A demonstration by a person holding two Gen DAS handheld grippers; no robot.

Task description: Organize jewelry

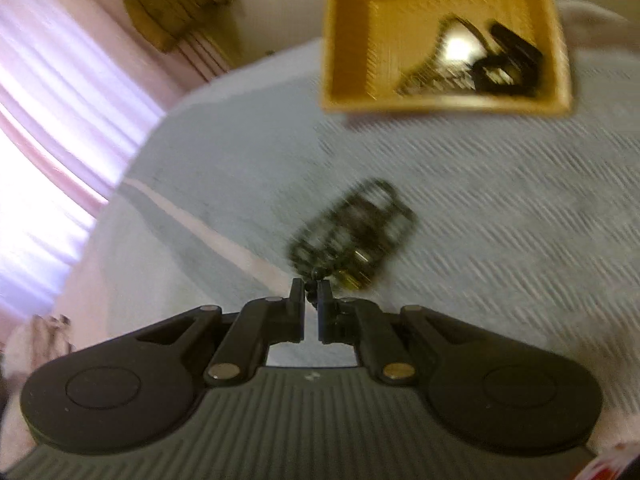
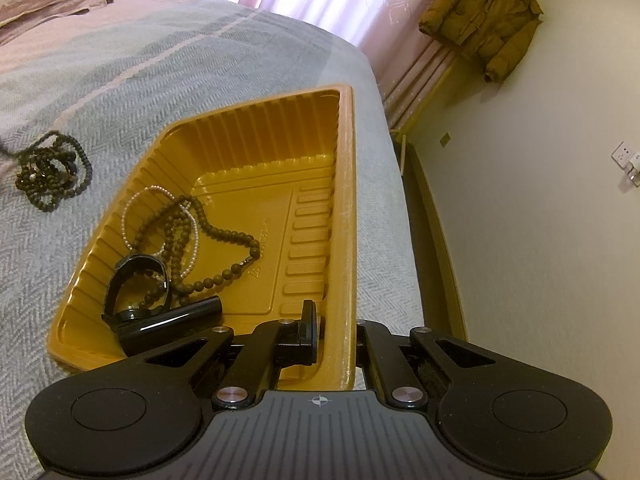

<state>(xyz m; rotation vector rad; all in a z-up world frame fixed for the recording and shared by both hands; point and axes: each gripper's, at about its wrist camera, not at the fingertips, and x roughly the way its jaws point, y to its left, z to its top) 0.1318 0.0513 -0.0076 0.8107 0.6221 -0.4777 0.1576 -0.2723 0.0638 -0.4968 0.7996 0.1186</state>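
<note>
Grey herringbone bedspread (image 2: pixel 120 92): tangled bunch of dark beaded strands (image 1: pixel 352 236) hangs just past the left gripper (image 1: pixel 311 292), jaws nearly closed, pinching a strand. Right gripper (image 2: pixel 336 320) clamped tight on the yellow ribbed plastic tray (image 2: pixel 346 208) wall, one finger inside. Tray holds a brown bead necklace (image 2: pixel 208 240), pearl strand (image 2: pixel 160 192), black watch (image 2: pixel 140 292).

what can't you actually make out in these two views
- Left wrist view: motion blur smears the dark bead bundle at the left gripper; single strands cannot be told apart.
- Same view: the yellow tray is blurred, its contents only dark and bright smudges.
- Right wrist view: the tray wall hides the right gripper's outer finger.
- Same view: the watch face is turned away, unreadable.
</note>
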